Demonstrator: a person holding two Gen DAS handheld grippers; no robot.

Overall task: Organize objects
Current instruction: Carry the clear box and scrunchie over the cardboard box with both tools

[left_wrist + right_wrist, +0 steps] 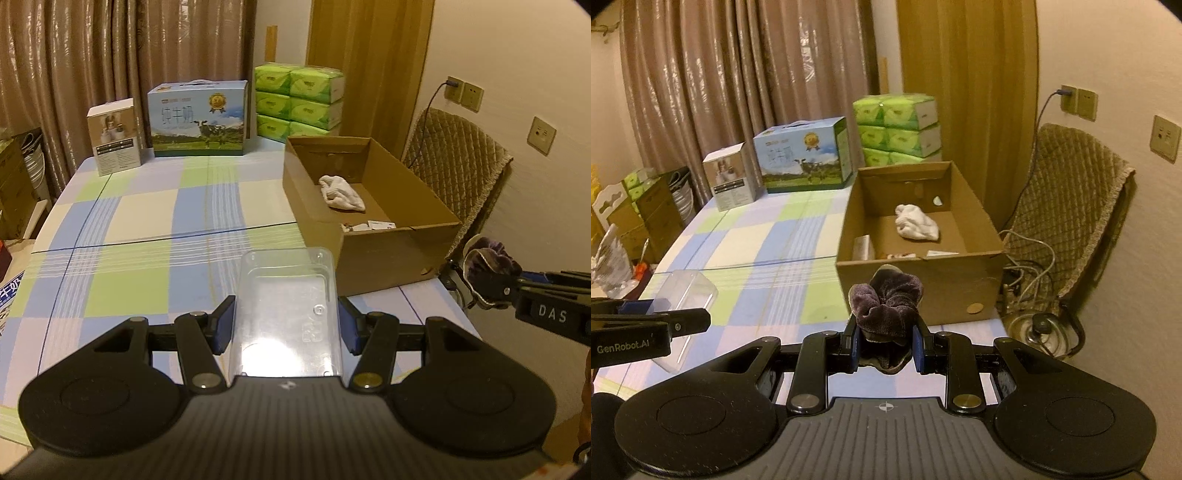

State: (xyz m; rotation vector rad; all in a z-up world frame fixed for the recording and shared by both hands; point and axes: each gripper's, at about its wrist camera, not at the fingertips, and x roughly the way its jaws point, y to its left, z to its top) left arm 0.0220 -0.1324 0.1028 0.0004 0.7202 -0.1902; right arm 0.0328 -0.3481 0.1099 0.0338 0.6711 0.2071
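Note:
My left gripper (286, 325) is shut on a clear plastic tray (288, 295), held above the checked tablecloth (147, 221). From the right wrist view the same tray (685, 295) shows at the left, in the left gripper (665, 314). My right gripper (886, 343) is shut on a dark purple velvet scrunchie (888, 302), just in front of the open cardboard box (923, 291). In the left wrist view the scrunchie (487, 262) and right gripper (491, 284) hang at the right, beside the box (388, 258). A white crumpled cloth (918, 223) and small items lie inside the box.
At the table's far edge stand a small white carton (114, 136), a blue milk carton (199, 118) and stacked green tissue packs (299, 99). A quilted chair (1071, 206) with cables and a kettle (1034, 328) is at the right by the wall.

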